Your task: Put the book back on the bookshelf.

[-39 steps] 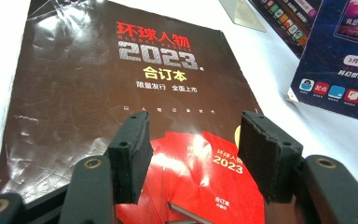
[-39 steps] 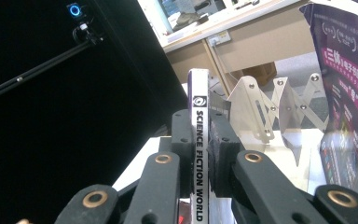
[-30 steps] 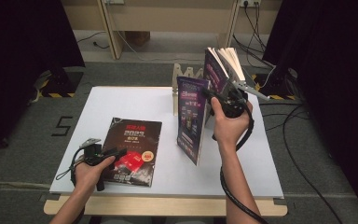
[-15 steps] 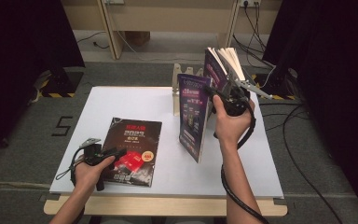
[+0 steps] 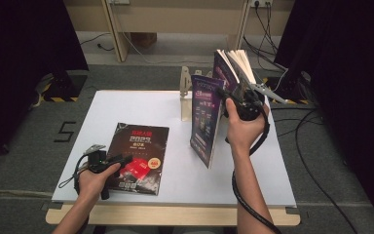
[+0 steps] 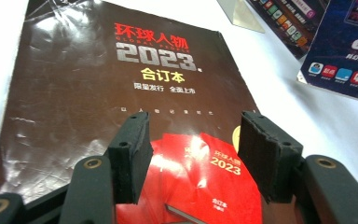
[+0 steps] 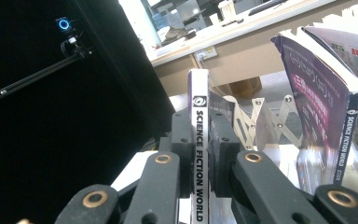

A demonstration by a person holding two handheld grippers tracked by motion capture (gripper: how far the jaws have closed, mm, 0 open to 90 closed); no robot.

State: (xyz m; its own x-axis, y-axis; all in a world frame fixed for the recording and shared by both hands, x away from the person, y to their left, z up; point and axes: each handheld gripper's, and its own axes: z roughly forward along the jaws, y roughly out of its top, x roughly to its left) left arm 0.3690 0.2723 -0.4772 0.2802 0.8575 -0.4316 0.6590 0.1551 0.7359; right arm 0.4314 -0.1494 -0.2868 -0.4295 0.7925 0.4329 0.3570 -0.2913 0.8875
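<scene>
A thin purple magazine (image 5: 203, 119) stands upright on the white table (image 5: 141, 105), its lower edge on the tabletop. My right gripper (image 5: 228, 99) is shut on its spine near the top; in the right gripper view the pads press both sides of the white spine (image 7: 198, 105) marked SCIENCE FICTION WORLD. A dark brown magazine (image 5: 137, 146) printed 2023 lies flat at the front left. My left gripper (image 5: 122, 160) rests low over its lower part, jaws open. In the left gripper view the open gripper (image 6: 193, 154) frames the brown cover (image 6: 93, 93), with nothing between the pads.
A wooden accordion rack (image 5: 187, 92) stands at the table's back edge behind the held magazine. A thicker purple magazine (image 5: 233, 66) leans upright just beyond my right hand, also the purple magazine (image 7: 324, 93) in the right gripper view. Cables lie on the floor at the right.
</scene>
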